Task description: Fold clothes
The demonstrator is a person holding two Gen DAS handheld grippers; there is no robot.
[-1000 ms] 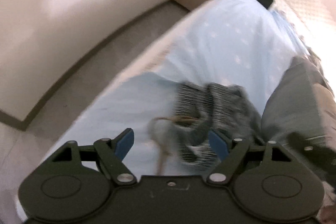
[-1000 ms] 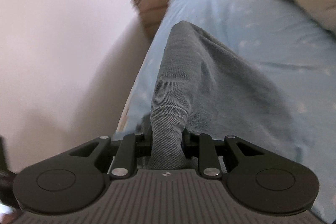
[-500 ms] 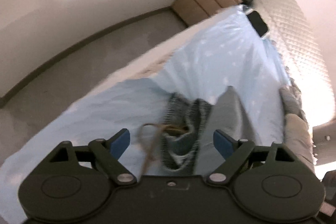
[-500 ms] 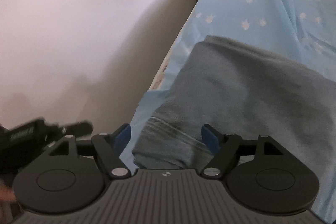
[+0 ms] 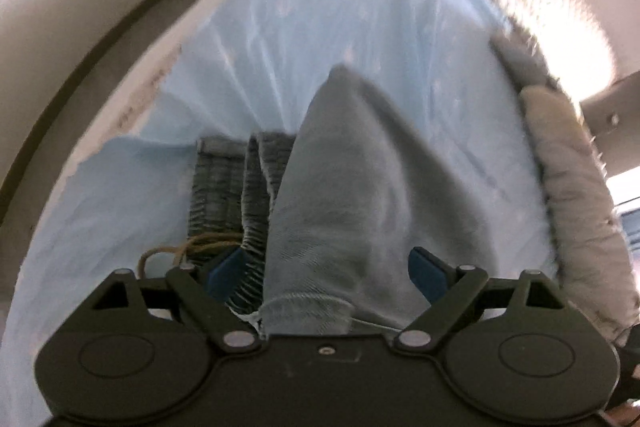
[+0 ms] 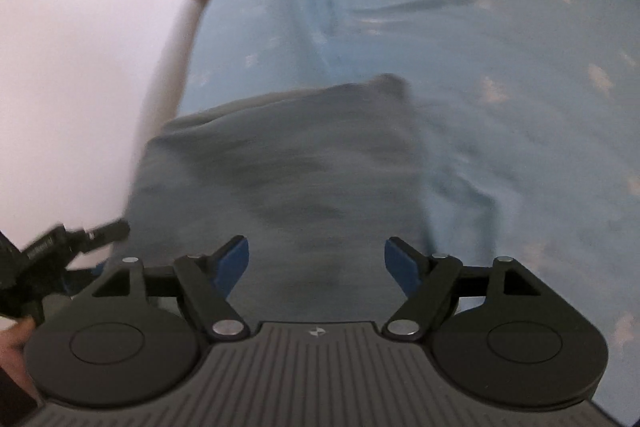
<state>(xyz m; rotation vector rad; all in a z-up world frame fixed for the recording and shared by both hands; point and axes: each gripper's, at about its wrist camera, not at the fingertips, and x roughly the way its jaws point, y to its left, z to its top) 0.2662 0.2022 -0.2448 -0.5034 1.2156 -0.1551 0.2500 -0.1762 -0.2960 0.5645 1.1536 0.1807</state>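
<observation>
Released a second ago, the grey trousers (image 6: 280,187) now lie flat on the bed (image 6: 500,47) between the spread fingers of the right tool (image 6: 316,263) — its jaws have just been opening — while the left tool (image 5: 328,273), also spread, straddles a hem, untouched, with the blanket (image 5: 572,187) farther off.
</observation>
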